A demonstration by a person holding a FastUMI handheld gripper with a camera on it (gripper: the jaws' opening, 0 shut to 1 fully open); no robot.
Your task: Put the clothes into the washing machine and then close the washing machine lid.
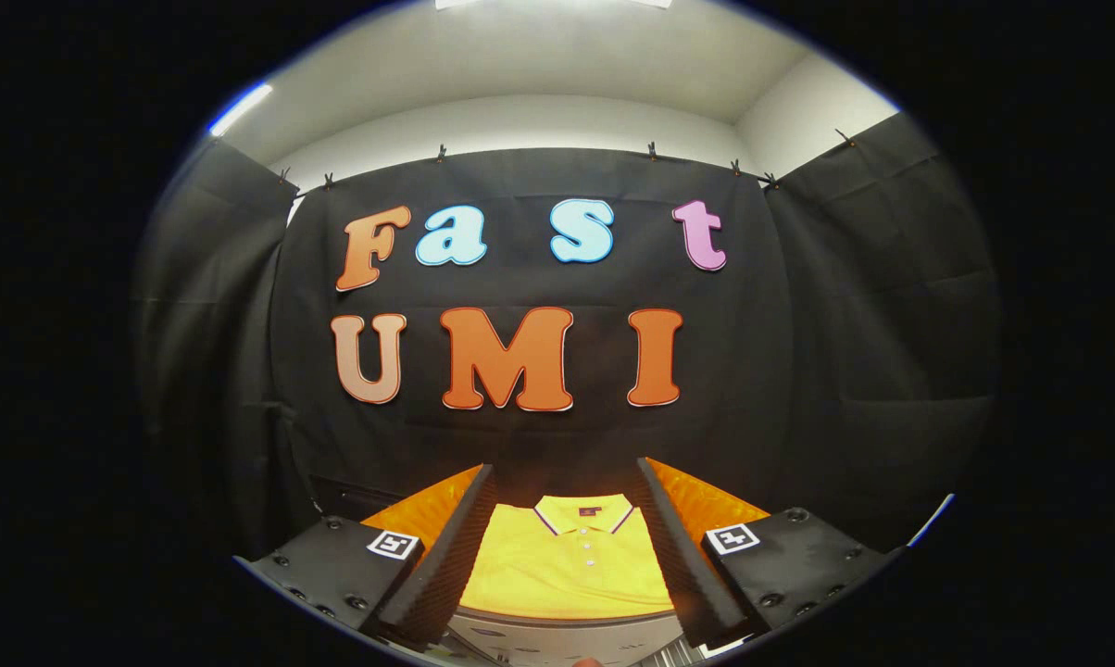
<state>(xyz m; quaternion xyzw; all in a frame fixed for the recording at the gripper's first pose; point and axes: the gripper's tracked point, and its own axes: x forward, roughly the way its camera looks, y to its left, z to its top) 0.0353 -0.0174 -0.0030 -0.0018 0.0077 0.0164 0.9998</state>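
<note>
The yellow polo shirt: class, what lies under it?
The yellow polo shirt lies flat between the open claw fingers. A pale grey surface shows below its hem; whatever is directly underneath is covered.

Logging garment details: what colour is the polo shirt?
Yellow polo shirt, darker collar trim, seen between the open gripper fingers in the gripper view.

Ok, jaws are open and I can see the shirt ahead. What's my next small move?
Probably tip down and ease forward toward the yellow polo shirt. It lies flat, collar away from you, framed between the open gripper fingers but untouched, so there is nothing to close on yet.
</note>
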